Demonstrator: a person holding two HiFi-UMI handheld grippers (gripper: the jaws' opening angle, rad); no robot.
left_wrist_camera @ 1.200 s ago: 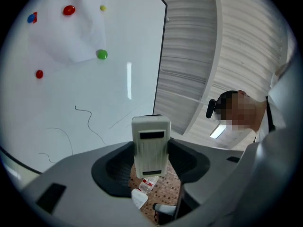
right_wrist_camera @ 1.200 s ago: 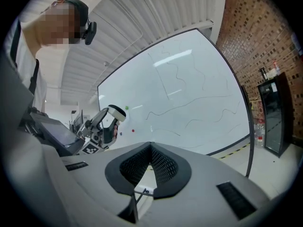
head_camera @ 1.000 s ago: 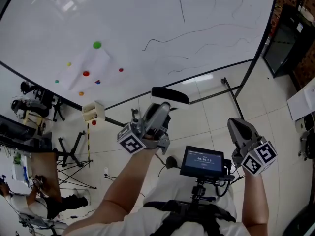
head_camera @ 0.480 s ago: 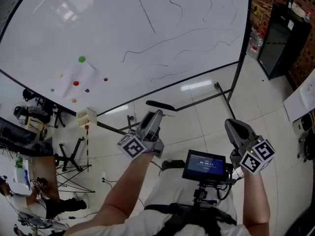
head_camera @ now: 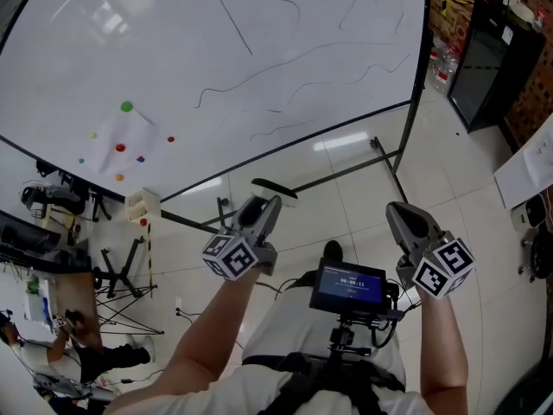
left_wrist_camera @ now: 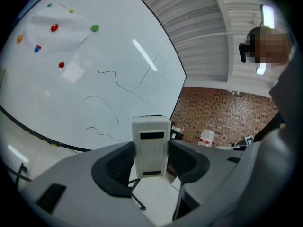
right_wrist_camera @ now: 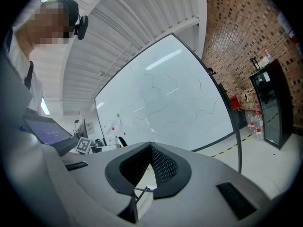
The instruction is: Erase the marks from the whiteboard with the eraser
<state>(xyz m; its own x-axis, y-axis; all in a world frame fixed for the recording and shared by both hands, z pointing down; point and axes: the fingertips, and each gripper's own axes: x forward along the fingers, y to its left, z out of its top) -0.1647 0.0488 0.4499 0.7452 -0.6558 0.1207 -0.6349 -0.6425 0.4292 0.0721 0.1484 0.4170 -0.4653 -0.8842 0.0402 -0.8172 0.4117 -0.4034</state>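
The whiteboard [head_camera: 216, 50] fills the top of the head view, with thin black wavy marks [head_camera: 294, 63] across its right half. My left gripper [head_camera: 262, 207] is shut on a white eraser [head_camera: 275, 189] with a black pad, held below the board's lower edge and apart from it. In the left gripper view the eraser [left_wrist_camera: 151, 138] stands upright between the jaws of my left gripper [left_wrist_camera: 151, 151], with the marks [left_wrist_camera: 111, 109] beyond. My right gripper [head_camera: 404, 221] is shut on nothing. Its jaws meet at the tip in the right gripper view [right_wrist_camera: 151, 151], far from the whiteboard [right_wrist_camera: 165, 103].
Coloured magnets [head_camera: 127, 106] pin a paper sheet [head_camera: 121, 137] to the board's left. A small white box [head_camera: 143, 204] hangs below the frame. The board's stand leg [head_camera: 389, 158] crosses the tiled floor. A black cabinet [head_camera: 484, 50] stands right, tripods [head_camera: 121, 275] left, and a chest-mounted screen [head_camera: 348, 286] below.
The head view has swung, so the board and its marks sit further left. My left gripper with the eraser has dropped slightly to the left. The right gripper has barely moved.
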